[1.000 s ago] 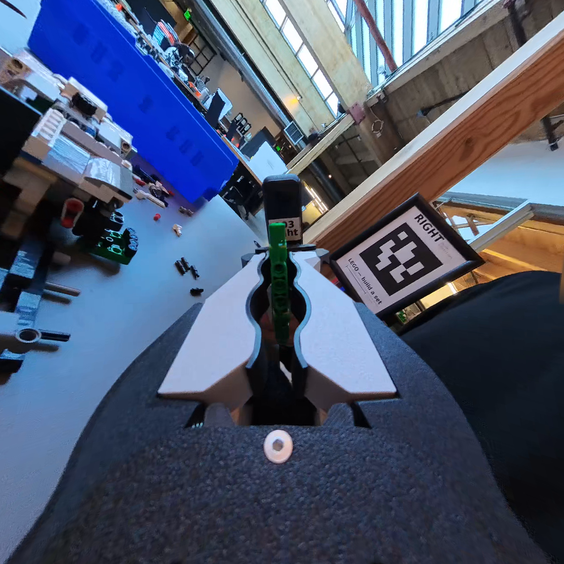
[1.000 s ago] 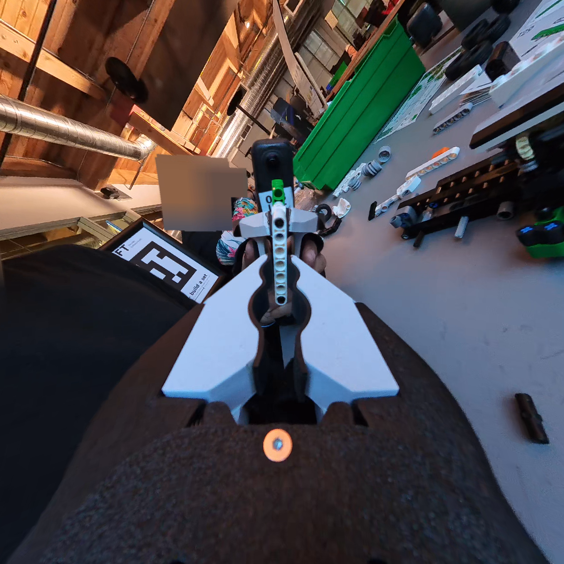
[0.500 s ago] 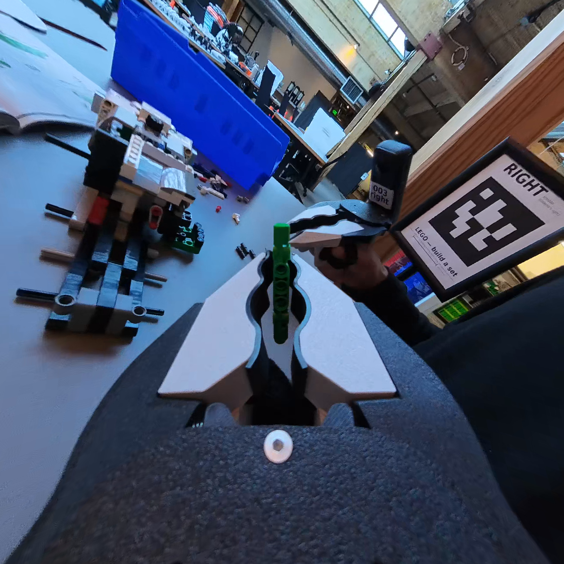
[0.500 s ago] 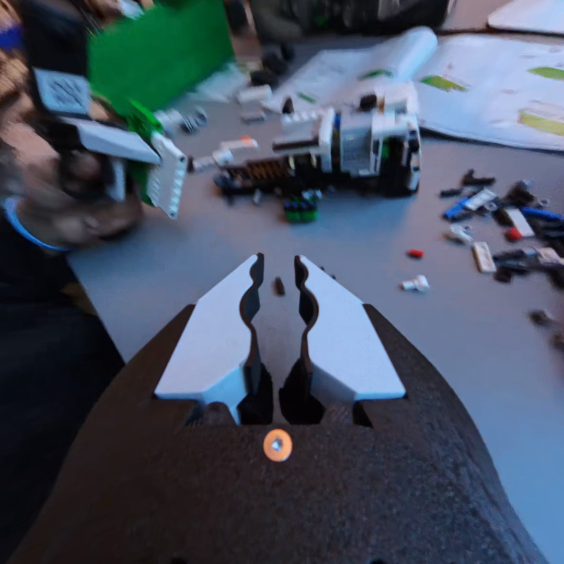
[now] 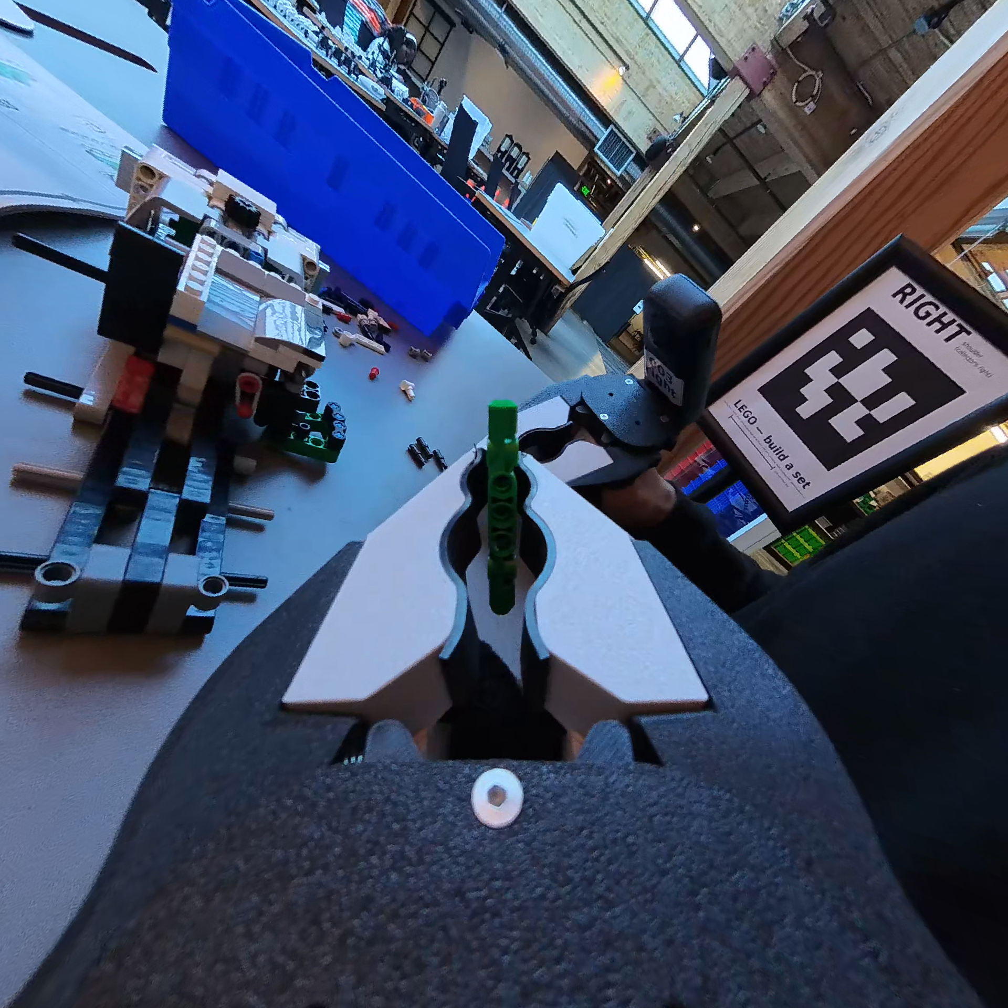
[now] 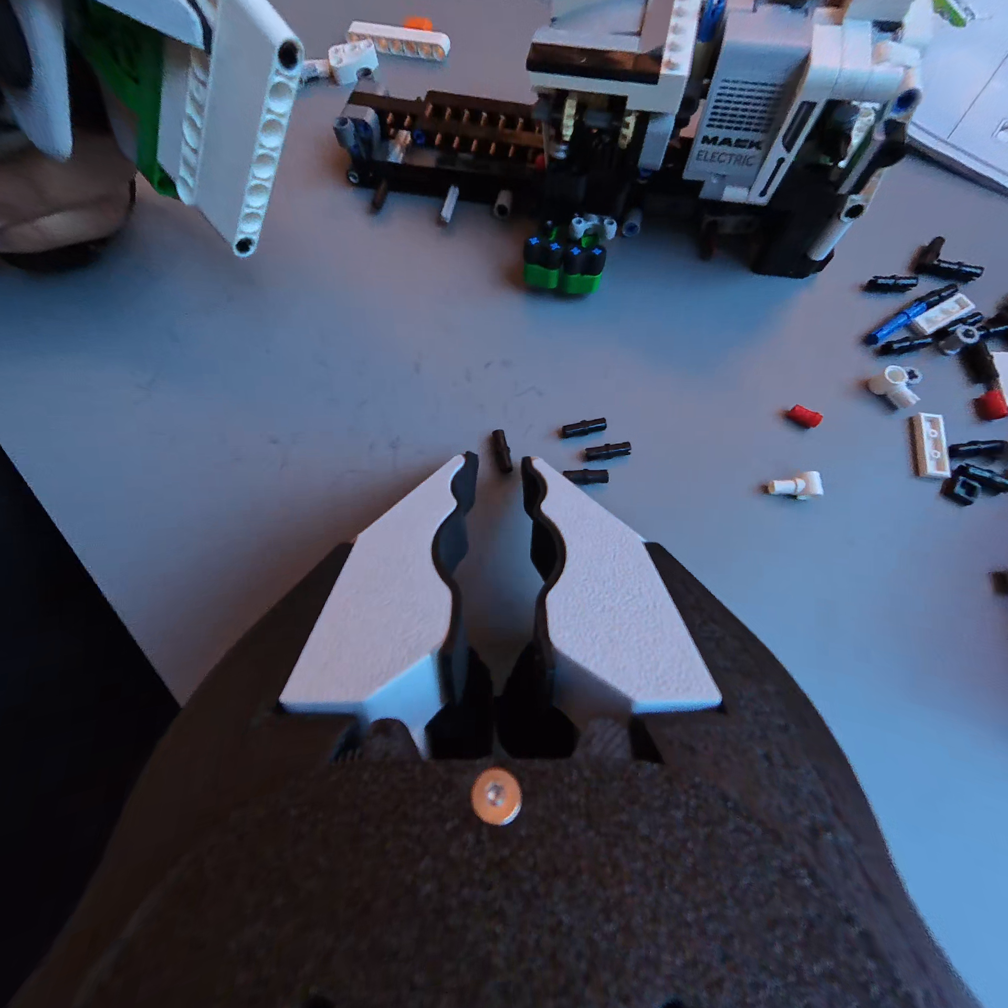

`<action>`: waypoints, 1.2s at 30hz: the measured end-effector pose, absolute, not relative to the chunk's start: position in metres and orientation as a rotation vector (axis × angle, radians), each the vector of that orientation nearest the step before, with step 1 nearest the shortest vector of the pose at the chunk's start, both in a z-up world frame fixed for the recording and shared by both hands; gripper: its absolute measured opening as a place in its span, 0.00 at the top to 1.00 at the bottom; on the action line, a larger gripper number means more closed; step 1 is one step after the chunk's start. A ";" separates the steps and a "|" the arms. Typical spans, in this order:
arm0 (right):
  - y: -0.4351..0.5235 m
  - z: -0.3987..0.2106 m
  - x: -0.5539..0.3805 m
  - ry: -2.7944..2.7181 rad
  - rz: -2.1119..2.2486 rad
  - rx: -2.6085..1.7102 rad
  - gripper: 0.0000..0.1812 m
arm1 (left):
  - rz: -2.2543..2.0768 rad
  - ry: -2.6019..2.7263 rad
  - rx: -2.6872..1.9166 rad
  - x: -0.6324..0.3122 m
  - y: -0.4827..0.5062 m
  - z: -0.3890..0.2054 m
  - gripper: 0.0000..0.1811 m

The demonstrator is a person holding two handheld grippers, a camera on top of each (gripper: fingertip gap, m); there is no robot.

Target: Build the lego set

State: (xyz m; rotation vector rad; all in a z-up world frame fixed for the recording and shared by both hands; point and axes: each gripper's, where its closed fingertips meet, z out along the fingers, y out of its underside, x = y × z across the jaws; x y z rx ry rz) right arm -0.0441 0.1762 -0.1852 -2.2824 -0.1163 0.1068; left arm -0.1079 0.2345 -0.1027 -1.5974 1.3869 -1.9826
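My left gripper (image 5: pixel 499 463) is shut on a green holed beam (image 5: pixel 502 513), held upright above the table's near edge. In the right wrist view, a white holed beam piece (image 6: pixel 240 125) is joined to that green part at the top left. My right gripper (image 6: pixel 497 463) is open and empty, low over the grey table (image 6: pixel 273 354). A black pin (image 6: pixel 502 450) lies just ahead of its fingertips. The right gripper also shows in the left wrist view (image 5: pixel 567 431). The part-built truck (image 6: pixel 682 109) stands at the back and shows in the left wrist view too (image 5: pixel 218 305).
Three more black pins (image 6: pixel 600 450) lie right of my right gripper. A small green and black block (image 6: pixel 564 262) sits before the truck. Loose parts (image 6: pixel 938 338) are scattered at the right. A blue bin (image 5: pixel 327 163) stands behind the truck, and a framed marker sign (image 5: pixel 862 393) hangs at the right.
My right gripper let go of the white beam, opened, and swung down over the black pins on the table. My left gripper kept the green beam and tilted toward the table.
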 end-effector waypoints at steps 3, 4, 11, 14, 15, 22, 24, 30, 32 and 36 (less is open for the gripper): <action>0.179 -0.187 -0.044 -0.152 0.090 -2.293 0.92 | -1.980 1.387 -1.588 -0.108 0.234 -0.102 0.97; 0.180 -0.188 -0.044 -0.157 0.092 -2.294 0.93 | -1.979 1.385 -1.585 -0.109 0.234 -0.102 0.97; 0.183 -0.190 -0.043 -0.225 0.043 -2.293 0.98 | -1.958 1.396 -1.562 -0.109 0.232 -0.101 0.97; 0.184 -0.190 -0.043 -0.255 0.014 -2.286 0.98 | -1.897 1.397 -1.517 -0.109 0.233 -0.098 0.97; 0.186 -0.187 -0.047 -0.254 0.017 -2.267 0.98 | -1.853 1.395 -1.488 -0.110 0.234 -0.096 0.97; 0.201 -0.110 -0.107 0.079 0.765 -1.806 0.98 | -1.351 1.495 -1.212 -0.121 0.231 -0.096 0.96; 0.203 -0.110 -0.117 0.140 0.928 -1.743 0.98 | -1.229 1.528 -1.123 -0.124 0.226 -0.097 0.96; 0.202 -0.101 -0.122 0.156 1.001 -1.687 0.98 | -1.102 1.596 -1.072 -0.124 0.214 -0.108 0.97; 0.204 -0.104 -0.122 0.150 0.956 -1.711 0.98 | -1.129 1.587 -1.112 -0.121 0.214 -0.109 0.96; 0.207 -0.105 -0.120 0.158 0.898 -1.706 0.98 | -1.128 1.580 -1.146 -0.119 0.217 -0.112 0.97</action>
